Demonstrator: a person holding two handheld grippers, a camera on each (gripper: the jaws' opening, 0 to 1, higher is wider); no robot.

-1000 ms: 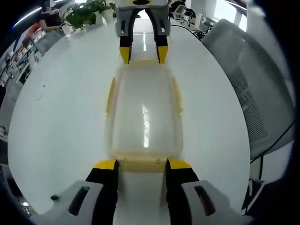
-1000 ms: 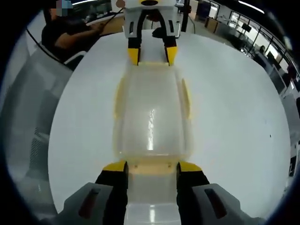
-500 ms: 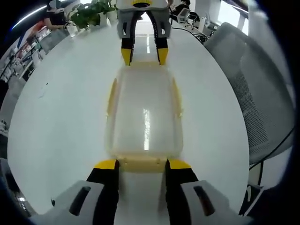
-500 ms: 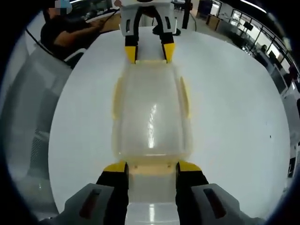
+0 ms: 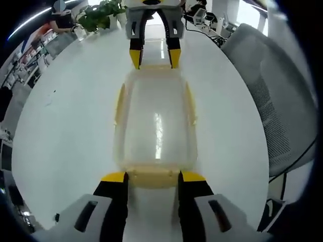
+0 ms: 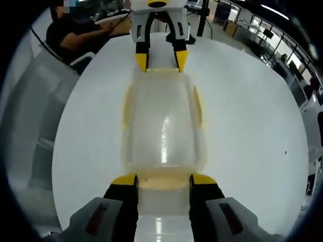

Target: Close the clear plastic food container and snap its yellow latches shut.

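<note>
The clear rectangular plastic food container (image 5: 155, 121) with yellow latches lies lid-on in the middle of the glossy white table (image 5: 65, 126), between the left gripper (image 5: 150, 177) and the right gripper (image 6: 162, 179), one at each short end. Each gripper's jaws stand apart, astride an end yellow latch (image 5: 151, 176), probably to brace the box and press both ends at once. A grey mesh office chair (image 5: 282, 101), green potted plants (image 5: 98, 12) and office desks surround the table.

White round table (image 5: 65, 126) across centre. Grey mesh chair (image 5: 282, 96) at right, potted plant (image 5: 98, 12) upper left. Seated person (image 6: 70, 35) upper left.
</note>
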